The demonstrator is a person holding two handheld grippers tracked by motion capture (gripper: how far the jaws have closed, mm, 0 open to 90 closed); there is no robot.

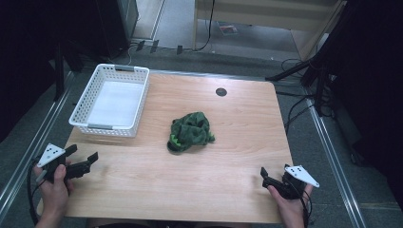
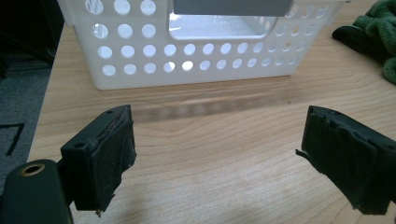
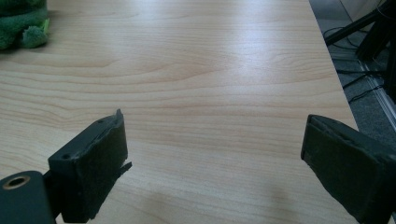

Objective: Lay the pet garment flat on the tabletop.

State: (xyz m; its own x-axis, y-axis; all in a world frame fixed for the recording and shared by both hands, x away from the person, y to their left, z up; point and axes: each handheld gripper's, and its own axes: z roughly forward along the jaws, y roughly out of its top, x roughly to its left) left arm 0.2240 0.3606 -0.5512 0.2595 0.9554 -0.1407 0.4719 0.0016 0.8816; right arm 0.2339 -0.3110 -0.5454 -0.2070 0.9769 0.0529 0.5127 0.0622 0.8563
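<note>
A crumpled green cloth (image 1: 191, 131) lies in the middle of the wooden table (image 1: 190, 190). A white perforated basket (image 1: 108, 127) stands at the back left, with nothing in it. My left gripper (image 1: 83, 153) sits at the table's front left corner, open, with nothing between its pads. In the left gripper view, the left gripper (image 2: 224, 154) faces the basket's wall (image 2: 140, 74), with the cloth (image 2: 373, 32) off to the right. My right gripper (image 1: 271, 176) rests at the front right, open and holding nothing. In the right gripper view, the right gripper (image 3: 215, 158) has the cloth (image 3: 21, 23) far ahead on the left.
A dark round cable hole (image 1: 221, 91) sits in the table's back centre. Metal rails (image 1: 332, 156) run along both sides of the table, and cables (image 1: 294, 114) and stand legs lie on the floor to the right. A pale cabinet (image 1: 266, 19) stands beyond the far edge.
</note>
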